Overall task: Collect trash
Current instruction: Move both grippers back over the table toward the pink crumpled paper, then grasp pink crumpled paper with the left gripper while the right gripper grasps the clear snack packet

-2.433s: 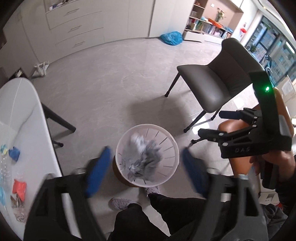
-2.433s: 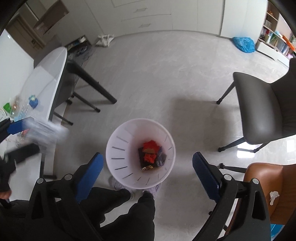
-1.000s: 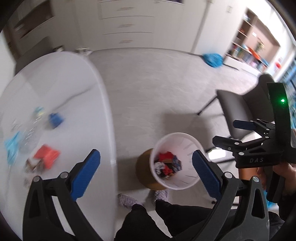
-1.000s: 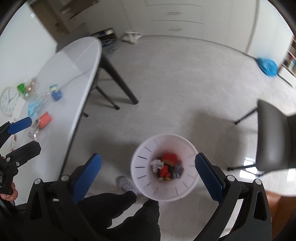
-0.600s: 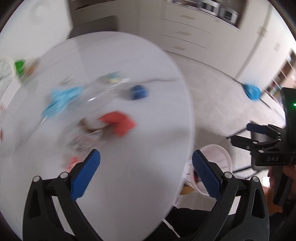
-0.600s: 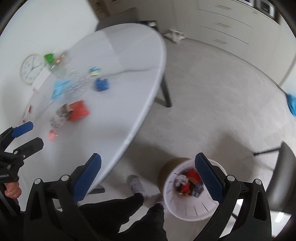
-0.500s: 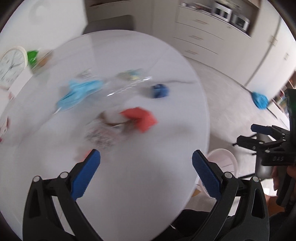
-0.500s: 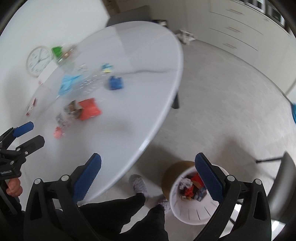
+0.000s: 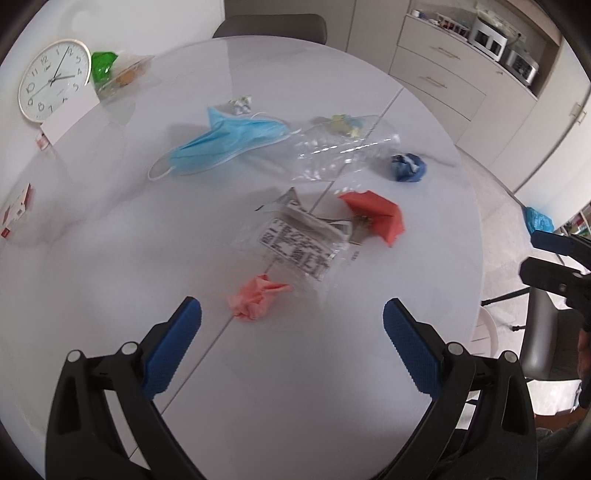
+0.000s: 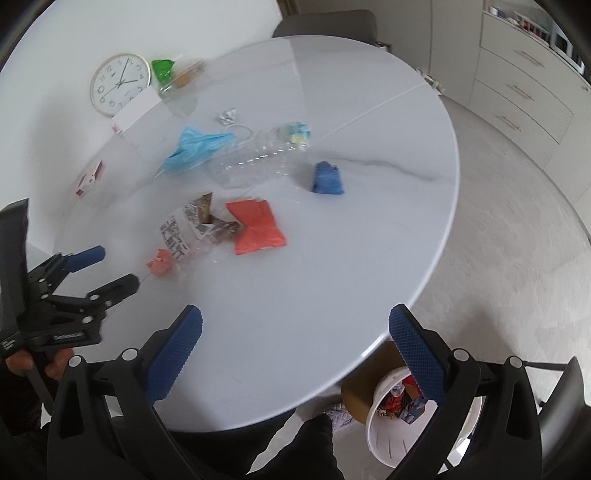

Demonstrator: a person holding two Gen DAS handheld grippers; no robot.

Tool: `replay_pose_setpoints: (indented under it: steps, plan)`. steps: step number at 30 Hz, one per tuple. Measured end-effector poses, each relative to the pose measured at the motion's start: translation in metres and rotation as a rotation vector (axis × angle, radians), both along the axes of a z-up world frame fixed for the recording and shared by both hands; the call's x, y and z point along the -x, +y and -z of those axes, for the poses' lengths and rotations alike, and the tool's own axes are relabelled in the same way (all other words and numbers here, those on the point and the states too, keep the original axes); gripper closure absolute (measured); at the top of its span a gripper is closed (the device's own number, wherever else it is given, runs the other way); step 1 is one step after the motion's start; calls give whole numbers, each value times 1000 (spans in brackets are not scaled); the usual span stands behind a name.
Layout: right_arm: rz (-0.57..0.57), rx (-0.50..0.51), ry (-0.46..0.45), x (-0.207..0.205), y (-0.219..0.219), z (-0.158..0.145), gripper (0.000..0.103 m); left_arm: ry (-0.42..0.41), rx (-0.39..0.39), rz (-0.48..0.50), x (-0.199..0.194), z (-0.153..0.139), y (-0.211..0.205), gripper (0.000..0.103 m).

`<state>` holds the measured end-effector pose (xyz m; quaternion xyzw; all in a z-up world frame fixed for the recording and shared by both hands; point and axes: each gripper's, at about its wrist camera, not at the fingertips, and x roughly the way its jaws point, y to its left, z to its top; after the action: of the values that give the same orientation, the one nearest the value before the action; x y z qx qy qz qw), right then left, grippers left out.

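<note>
Trash lies on the white round table: a pink crumpled paper, a clear printed wrapper, a red wrapper, a blue crumpled wrapper, a clear plastic bottle and a blue face mask. My left gripper is open and empty, just in front of the pink paper. My right gripper is open and empty over the table's near edge. The white trash bin with several wrappers inside stands on the floor under the table edge.
A wall clock and a green bag sit at the table's far left. A small red-white box lies at the left edge. A dark chair stands behind the table, and drawers line the far wall.
Both grippers have swung away from the trash bin to over the table. The left gripper now faces the trash on the table. Both stay open and empty.
</note>
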<state>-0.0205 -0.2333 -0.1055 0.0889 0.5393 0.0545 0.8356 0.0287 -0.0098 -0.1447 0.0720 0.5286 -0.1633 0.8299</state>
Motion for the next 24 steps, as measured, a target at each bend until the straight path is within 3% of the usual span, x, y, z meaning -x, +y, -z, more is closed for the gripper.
replay_pose_setpoints:
  steps: [5, 12, 19, 24]
  plan:
    - [-18, 6, 4, -10, 16, 0, 3, 40, -16, -1, -17, 22, 10, 18]
    - [-13, 11, 34, -18, 24, 5, 3, 69, -27, 40, -33, 47, 20, 22]
    - [-54, 43, 66, -29, 39, 11, 3, 106, -26, 108, -43, 69, 17, 56]
    - [-110, 36, 58, -39, 52, 9, 3, 101, -3, 86, -43, 70, 19, 62]
